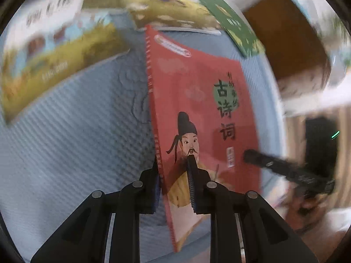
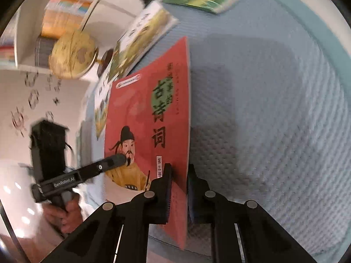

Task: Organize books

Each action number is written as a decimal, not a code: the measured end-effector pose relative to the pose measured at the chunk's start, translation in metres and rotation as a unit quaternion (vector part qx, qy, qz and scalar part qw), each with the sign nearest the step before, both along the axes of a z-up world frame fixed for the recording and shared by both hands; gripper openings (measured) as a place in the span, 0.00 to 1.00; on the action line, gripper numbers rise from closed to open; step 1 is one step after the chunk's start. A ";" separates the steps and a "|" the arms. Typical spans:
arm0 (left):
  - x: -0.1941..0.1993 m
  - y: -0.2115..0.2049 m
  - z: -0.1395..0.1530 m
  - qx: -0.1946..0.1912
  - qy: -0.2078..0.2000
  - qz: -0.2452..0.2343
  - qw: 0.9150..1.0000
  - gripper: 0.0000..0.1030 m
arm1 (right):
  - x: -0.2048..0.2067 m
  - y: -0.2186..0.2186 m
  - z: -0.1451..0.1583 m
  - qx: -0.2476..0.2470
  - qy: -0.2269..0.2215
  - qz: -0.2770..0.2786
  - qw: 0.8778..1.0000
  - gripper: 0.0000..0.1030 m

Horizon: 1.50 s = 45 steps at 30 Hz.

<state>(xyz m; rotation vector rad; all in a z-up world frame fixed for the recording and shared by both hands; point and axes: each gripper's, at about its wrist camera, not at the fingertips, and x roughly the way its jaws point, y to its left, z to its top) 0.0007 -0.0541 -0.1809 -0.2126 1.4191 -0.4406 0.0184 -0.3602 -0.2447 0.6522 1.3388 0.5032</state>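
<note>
Nearest in the left wrist view, the left gripper (image 1: 174, 175) has its fingers closed down to the thickness of the red book (image 1: 197, 100), pinching it near the spine edge. In the right wrist view the right gripper (image 2: 178, 182) does the same from the opposite edge, its fingers nearly together with the red book (image 2: 149, 118) between them. So the book is held by both grippers at once, lifted edge-on above the blue mat (image 1: 76, 142).

To do this step well, I would keep both grips equally firm and move them together, since a thin soft cover held at two edges will bow or twist if one hand leads. One gripper should let go only when the book is supported.

The book's long axis runs from 6 toward 12 o'clock in both views, away from the cameras, with the title reading down it. Its cover faces 3 o'clock in the left view and 9 o'clock in the right.

Farther off, at 10 to 1 o'clock in the left view, other books (image 1: 54, 43) lie flat and blurred on the mat. At 10 o'clock in the right view stands a globe (image 2: 72, 54) before a shelf (image 2: 63, 15).
</note>
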 end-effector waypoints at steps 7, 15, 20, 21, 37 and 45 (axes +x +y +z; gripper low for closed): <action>-0.003 -0.001 0.030 0.036 -0.034 -0.019 0.999 0.17 | -0.001 0.013 0.026 -0.008 -0.030 0.018 0.999 0.10; -0.005 0.002 0.067 0.060 -0.076 -0.017 0.995 0.17 | -0.002 0.020 0.057 0.004 -0.055 0.018 0.998 0.10; -0.007 0.008 0.091 0.064 -0.105 -0.013 0.992 0.17 | -0.005 0.026 0.084 0.007 -0.077 0.018 0.997 0.10; -0.008 0.012 0.096 0.064 -0.108 -0.012 0.992 0.17 | -0.006 0.026 0.089 0.009 -0.080 0.017 0.997 0.10; -0.021 0.065 0.164 0.066 -0.168 0.007 0.984 0.18 | -0.001 0.067 0.164 0.009 -0.148 0.038 0.988 0.11; -0.026 0.108 0.183 0.074 -0.192 0.031 0.978 0.19 | 0.005 0.114 0.195 0.007 -0.179 0.059 0.982 0.11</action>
